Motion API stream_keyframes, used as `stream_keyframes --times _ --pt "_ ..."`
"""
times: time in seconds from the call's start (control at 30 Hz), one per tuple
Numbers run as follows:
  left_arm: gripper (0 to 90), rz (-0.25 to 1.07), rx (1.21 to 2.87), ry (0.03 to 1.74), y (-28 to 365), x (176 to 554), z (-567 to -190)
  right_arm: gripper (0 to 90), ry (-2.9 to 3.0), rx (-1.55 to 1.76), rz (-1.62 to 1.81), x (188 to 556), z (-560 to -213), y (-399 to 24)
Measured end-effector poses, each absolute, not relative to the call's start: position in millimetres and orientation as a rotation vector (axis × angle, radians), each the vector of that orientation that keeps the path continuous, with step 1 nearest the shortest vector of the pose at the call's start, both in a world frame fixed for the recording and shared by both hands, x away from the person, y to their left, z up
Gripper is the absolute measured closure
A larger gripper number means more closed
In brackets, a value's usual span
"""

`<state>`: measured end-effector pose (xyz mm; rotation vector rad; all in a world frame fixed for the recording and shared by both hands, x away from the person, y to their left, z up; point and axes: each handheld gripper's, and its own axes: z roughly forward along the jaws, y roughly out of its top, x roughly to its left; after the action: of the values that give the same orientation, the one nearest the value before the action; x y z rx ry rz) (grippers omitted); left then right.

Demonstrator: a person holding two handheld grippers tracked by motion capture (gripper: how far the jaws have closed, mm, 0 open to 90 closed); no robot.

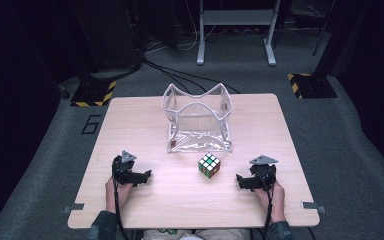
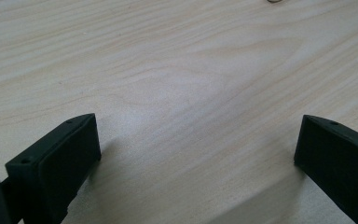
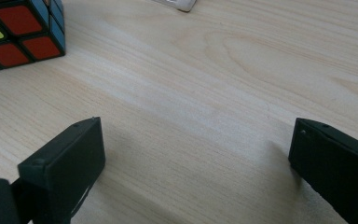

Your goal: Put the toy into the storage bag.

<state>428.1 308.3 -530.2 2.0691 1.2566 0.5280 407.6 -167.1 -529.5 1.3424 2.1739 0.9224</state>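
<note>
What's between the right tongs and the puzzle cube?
Only bare wooden table lies between the right tongs and the puzzle cube; the high view and right gripper view show it.

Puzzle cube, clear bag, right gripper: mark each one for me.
Puzzle cube (image 1: 209,165), high view, on its top face.
Clear bag (image 1: 198,119), high view, on its front wall.
Right gripper (image 1: 241,181), high view, between its open fingers.

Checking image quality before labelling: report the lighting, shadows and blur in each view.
High view: table evenly lit, floor around it dark, clear bag slightly glinting. Left gripper view: soft shadows beside the jaws, wood sharp. Right gripper view: cube cropped at the corner, slightly soft; shadows beside the jaws.
</note>
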Motion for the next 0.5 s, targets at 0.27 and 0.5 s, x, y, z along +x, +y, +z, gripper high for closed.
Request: stream_keyframes --times 0.27,0.5 --pt "0.0 0.521 2.060 1.266 307.6 428.1 -530.5 0.0 2.168 1.348 0.914 408.1 -529.7 -166.2" --pt "0.2 0.522 2.058 1.264 307.5 428.0 -530.5 0.0 2.159 1.366 0.893 408.6 -529.1 -163.2"
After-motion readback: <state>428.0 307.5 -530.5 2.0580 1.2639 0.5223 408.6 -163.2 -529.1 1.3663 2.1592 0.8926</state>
